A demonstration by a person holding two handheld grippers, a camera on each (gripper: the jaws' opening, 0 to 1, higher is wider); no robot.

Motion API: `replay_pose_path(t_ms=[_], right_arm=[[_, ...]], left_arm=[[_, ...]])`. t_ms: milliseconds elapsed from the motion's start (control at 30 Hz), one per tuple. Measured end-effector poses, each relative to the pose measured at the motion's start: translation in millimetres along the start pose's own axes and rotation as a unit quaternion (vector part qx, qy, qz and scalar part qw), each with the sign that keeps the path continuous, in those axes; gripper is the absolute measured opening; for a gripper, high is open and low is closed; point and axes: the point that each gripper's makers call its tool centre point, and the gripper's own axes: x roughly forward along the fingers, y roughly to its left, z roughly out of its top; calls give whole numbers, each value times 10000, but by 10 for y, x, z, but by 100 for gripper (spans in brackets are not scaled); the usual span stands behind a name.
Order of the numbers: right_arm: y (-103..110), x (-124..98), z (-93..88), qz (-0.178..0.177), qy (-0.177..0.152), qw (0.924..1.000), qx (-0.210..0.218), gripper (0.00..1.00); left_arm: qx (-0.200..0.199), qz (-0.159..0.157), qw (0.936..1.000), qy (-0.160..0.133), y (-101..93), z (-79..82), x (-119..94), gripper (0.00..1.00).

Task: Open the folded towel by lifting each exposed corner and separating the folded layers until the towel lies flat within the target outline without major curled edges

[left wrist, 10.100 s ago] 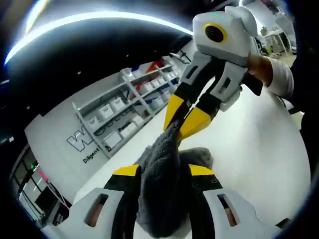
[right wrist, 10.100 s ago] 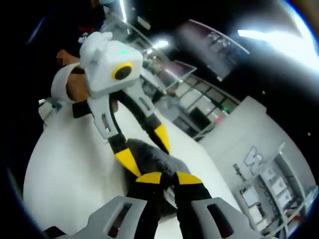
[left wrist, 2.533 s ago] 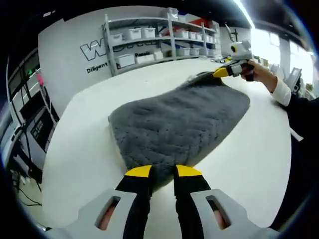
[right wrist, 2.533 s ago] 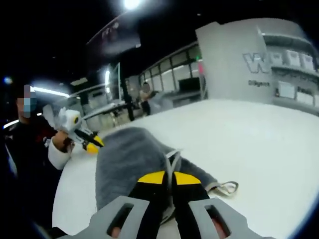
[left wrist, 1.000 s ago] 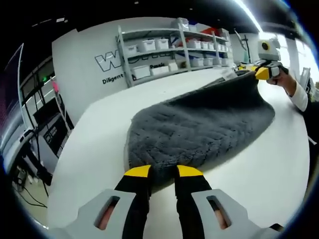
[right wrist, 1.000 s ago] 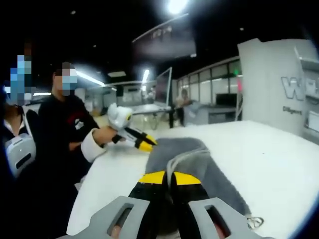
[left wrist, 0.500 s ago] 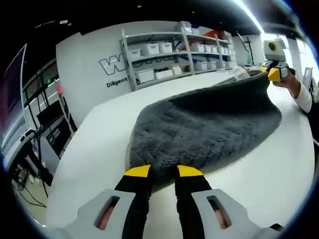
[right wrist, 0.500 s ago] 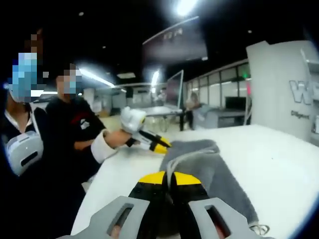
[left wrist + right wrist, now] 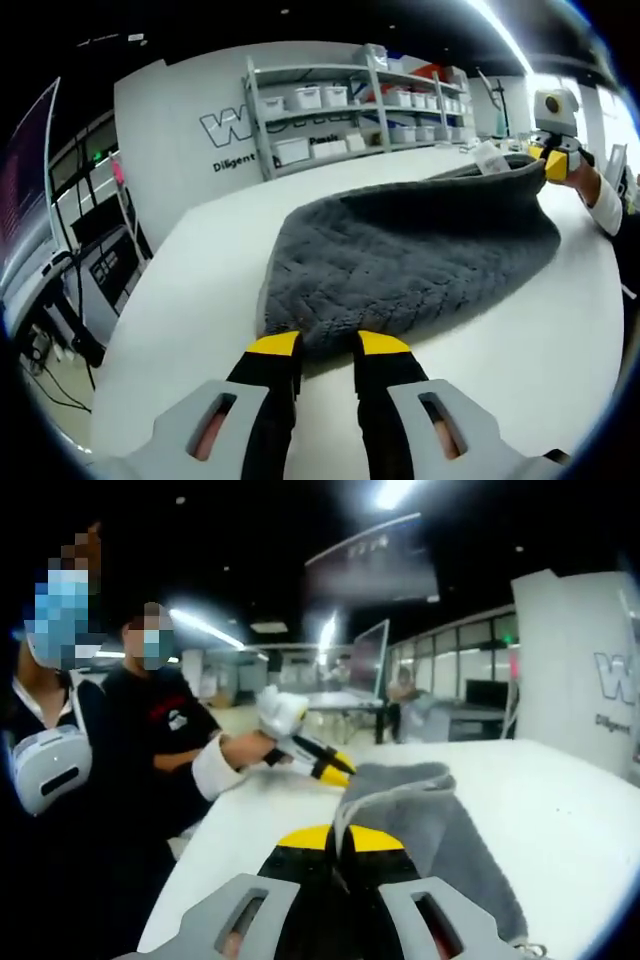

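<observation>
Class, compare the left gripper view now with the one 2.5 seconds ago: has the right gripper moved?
Yes. The right gripper, still holding the towel, has shifted rightward, away from the shelves.

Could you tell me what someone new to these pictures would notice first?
The grey towel stands out, spread wide over the white table and stretched between two yellow-tipped grippers. The left gripper pinches its near edge at the bottom of the left gripper view, and the right gripper holds the far corner at upper right. In the right gripper view, a person's hand brings the left gripper in from the left.
</observation>
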Motion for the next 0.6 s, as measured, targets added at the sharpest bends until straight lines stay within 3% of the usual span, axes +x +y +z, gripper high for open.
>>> replay_pose_path(t_ms=[267,600], right_arm=[[-2,3,0,22,17,10000,-71,1],[106,33,-40,134,123,9995,-262,2]], left_arm=[[-225,-230,9992,-244,-77,140,-93,21],[-866,-872,9889,-831,-66,428,-63,21]])
